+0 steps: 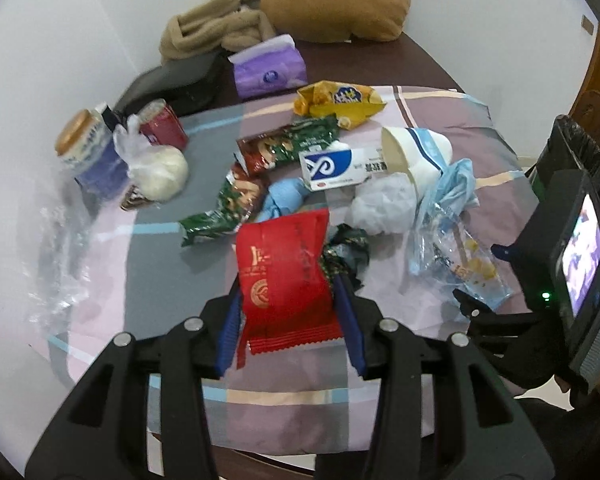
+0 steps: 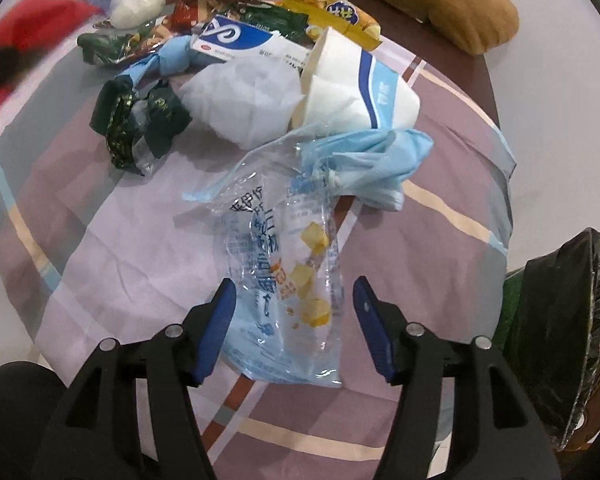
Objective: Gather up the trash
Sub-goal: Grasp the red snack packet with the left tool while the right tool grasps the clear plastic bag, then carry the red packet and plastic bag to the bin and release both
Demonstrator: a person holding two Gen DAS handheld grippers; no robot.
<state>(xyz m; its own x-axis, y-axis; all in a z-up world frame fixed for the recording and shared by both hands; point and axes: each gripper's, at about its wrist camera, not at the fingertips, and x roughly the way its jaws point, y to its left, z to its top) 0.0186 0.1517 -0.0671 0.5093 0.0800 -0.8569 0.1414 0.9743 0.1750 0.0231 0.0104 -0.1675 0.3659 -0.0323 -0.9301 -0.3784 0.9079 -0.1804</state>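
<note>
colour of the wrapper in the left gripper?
Red with gold print; the wrapper shows best in the left wrist view.

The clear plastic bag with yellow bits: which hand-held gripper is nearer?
Right. The right hand-held gripper straddles the clear plastic bag, open; the left hand-held gripper is off beside it, gripping a red packet.

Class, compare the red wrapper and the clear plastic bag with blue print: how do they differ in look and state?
The red wrapper is opaque; the clear plastic bag is see-through, with yellow crumbs inside. The red wrapper is gripped and lifted by the left tool; the clear plastic bag lies flat on the cloth between the open fingers of the right tool. Both are crinkled food packaging.
</note>
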